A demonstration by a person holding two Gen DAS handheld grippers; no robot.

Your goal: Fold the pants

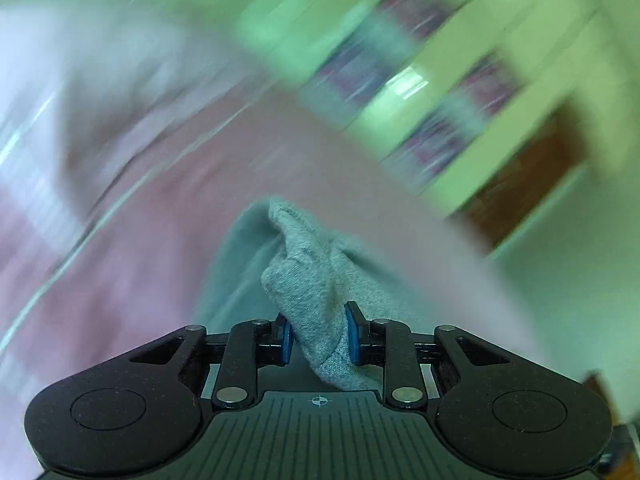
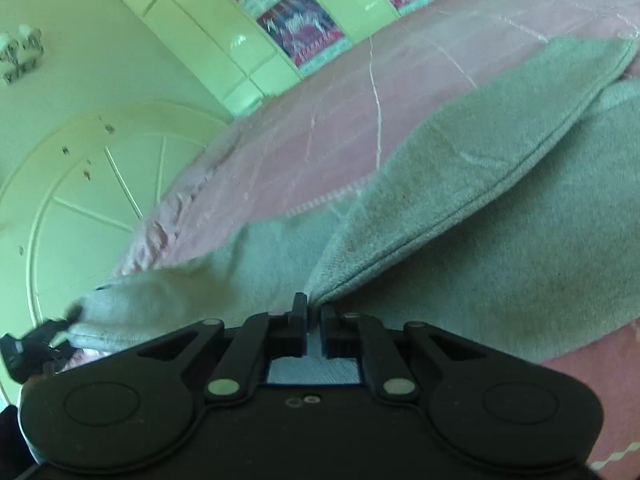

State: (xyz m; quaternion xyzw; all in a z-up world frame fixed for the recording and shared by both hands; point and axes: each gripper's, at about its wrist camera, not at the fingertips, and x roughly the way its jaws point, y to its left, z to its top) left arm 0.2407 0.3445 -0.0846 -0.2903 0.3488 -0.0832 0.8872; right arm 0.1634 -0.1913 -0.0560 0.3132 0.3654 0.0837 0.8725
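The grey pants [image 2: 500, 216] lie on a pink bedspread [image 2: 320, 136]. My right gripper [image 2: 314, 312] is shut on a seamed edge of the pants and lifts a flap of the cloth. My left gripper [image 1: 318, 332] is shut on a bunched fold of the grey pants [image 1: 308, 276], with the cloth pinched between the blue pads [image 1: 352, 332]. The left wrist view is heavily motion-blurred. The left gripper also shows in the right wrist view [image 2: 36, 340] at the far left, holding the pants' other end.
The pink bed [image 1: 120, 272] fills the lower part of both views. Pale green cabinets with dark red posters [image 2: 300, 28] stand behind it. A cream door with curved panelling [image 2: 88, 208] is at the left. A brown wooden area [image 1: 520, 184] is at the right.
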